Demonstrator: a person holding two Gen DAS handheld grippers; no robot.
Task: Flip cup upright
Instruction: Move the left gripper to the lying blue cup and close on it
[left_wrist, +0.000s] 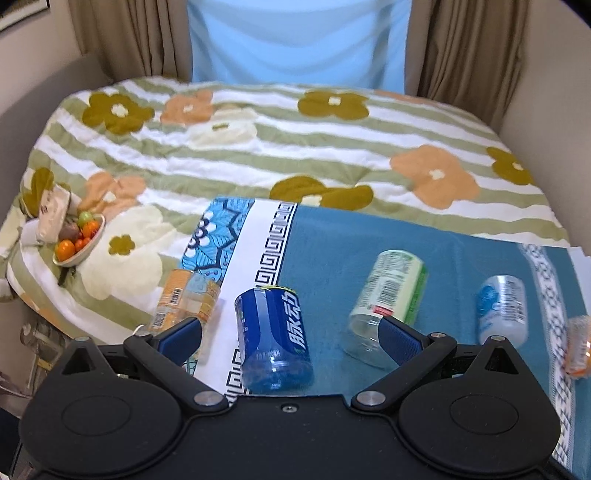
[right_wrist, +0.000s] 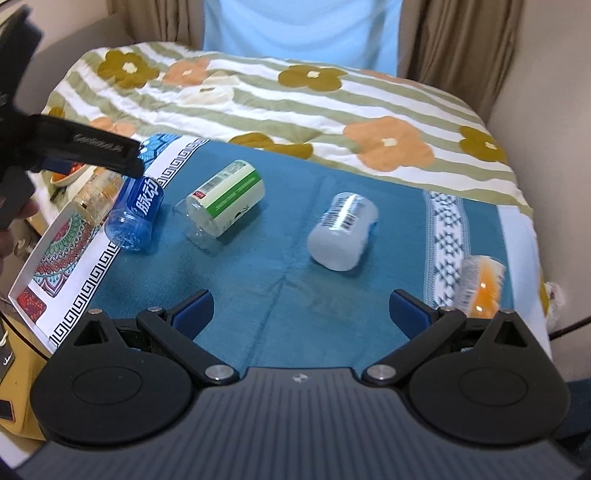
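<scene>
Left wrist view showed the left claw (left_wrist: 290, 338) spread wide, blue cup (left_wrist: 273, 339) lying lengthwise between its fingers.

Our left gripper (left_wrist: 290, 336) has a black body, round black housings, silver pivot screws and blue ribbed fingertips (left_wrist: 397, 338). Our right gripper (right_wrist: 301, 314) adds a ridged grey deck with a small logo.
</scene>
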